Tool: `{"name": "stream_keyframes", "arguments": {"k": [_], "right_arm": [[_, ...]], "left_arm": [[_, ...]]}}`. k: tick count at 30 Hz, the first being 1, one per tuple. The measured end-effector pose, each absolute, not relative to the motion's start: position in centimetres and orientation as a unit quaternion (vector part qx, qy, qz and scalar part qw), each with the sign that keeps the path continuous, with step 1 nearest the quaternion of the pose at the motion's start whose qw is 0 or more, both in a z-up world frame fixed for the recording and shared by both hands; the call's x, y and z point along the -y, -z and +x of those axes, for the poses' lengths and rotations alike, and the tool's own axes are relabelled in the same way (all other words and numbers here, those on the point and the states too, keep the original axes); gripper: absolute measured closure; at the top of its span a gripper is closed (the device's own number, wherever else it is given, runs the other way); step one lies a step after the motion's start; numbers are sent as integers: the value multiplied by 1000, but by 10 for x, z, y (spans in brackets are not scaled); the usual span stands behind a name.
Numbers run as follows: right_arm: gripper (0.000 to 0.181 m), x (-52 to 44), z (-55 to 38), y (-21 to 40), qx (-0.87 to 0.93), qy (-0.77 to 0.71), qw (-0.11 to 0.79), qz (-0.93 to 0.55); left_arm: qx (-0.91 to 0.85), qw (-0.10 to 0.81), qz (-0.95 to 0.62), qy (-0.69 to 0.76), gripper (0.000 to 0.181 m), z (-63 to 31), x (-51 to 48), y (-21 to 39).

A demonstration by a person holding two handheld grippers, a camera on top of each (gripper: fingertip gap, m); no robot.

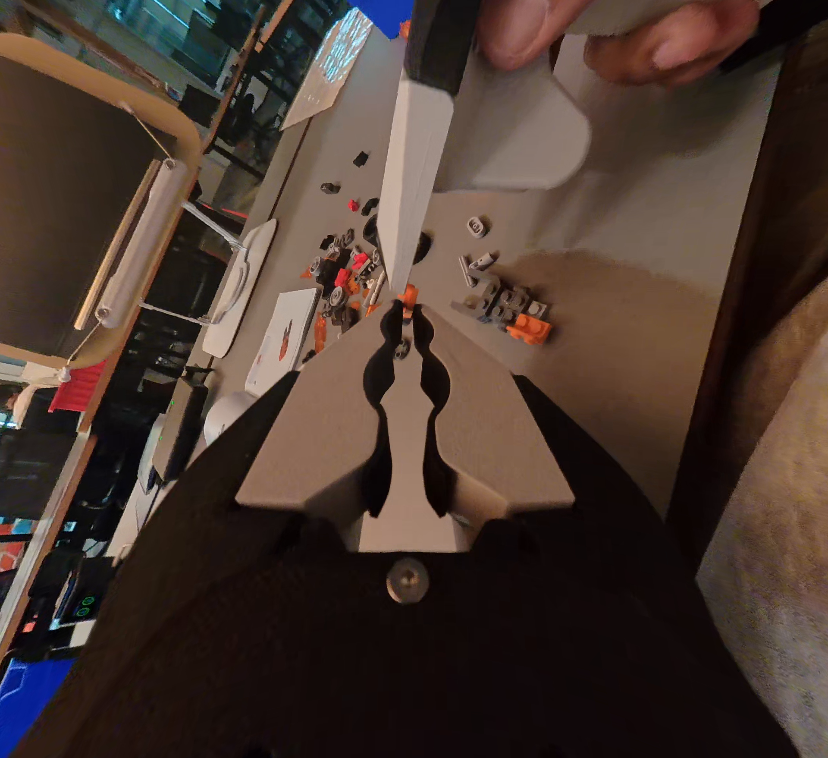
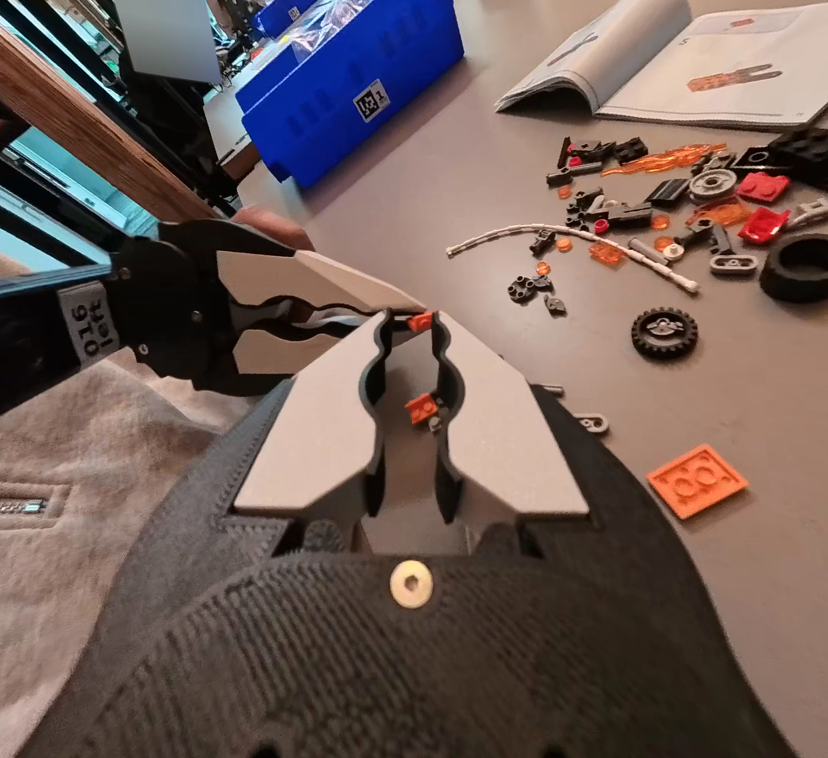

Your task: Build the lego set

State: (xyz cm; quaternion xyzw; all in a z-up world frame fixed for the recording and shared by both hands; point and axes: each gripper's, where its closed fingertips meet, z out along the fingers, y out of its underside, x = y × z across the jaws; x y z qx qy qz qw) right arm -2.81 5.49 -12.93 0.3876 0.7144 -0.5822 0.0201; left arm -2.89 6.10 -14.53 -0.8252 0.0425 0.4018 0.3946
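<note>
Table edge: my two tools work at the near rim of the grey table [image 2: 448, 198], right above my lap; wood trim runs along the far left side.
Open room: bare table between the tips and the loose brick pile [image 2: 672, 207]; blue bin [image 2: 358, 77] well back on the left, open instruction booklet [image 2: 699, 77] at the far right.
Left gripper [image 1: 405, 306]: jaws drawn together on a small orange brick [image 1: 408, 295], thin gap only at the tips.
Right gripper [image 2: 411, 318]: tips meet the same orange brick [image 2: 421, 321] from the other side; cannot tell if it pinches it or just touches.
Tool meeting: both tip pairs converge on that one brick, held off the table.
Second orange piece: orange plate [image 2: 422, 407] seen lower between my right fingers; can't tell what it rests on.
Part-built model: grey and orange assembly [image 1: 511, 310] on the table just right of my left tips.
Flat plate: large orange plate [image 2: 697, 480] lies alone beside my right gripper body.
Wheels: small black tyre with hub [image 2: 664, 334] near the pile, bigger black tyre [image 2: 795, 272] at the right edge.
Room: cluttered workshop, shelving and windows behind, dim on the left view.
</note>
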Motion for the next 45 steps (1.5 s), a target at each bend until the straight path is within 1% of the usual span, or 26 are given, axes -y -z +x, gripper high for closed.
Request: {"name": "stream_keyframes", "arguments": {"k": [2,5,14,19,23,26,30,35,39,42,45], "right_arm": [[167,-55,-28,131,-717,578,20,388],[176,-58,-28,134,-717,574,18,394],[178,-83,-20,142,-715,555,17,425],[181,-105,-8,166,-724,522,15,451],[181,-116,-1,174,-726,511,13,461],[181,-121,1,179,-743,492,-6,455],[181,-122,5,180,-765,478,-27,431],[174,-125,6,176,-785,459,-56,412],[169,-123,7,180,-803,436,-62,402],[169,-120,7,185,-819,417,-74,387],[174,-117,6,185,-824,413,-72,381]], "left_arm": [[-47,394,-824,-404,178,-27,-62,145],[-57,391,-822,-409,177,-25,-65,146],[-86,383,-830,-396,177,-16,-89,153],[-61,385,-875,-287,176,-2,-109,174],[-43,388,-893,-226,170,4,-112,179],[-30,397,-896,-196,165,8,-109,178],[-7,412,-895,-170,162,6,-101,171],[45,440,-889,-116,159,-2,-83,160],[63,435,-895,-74,156,-1,-70,166],[68,433,-897,-64,154,0,-66,171],[65,422,-903,-54,152,3,-66,178]]}}
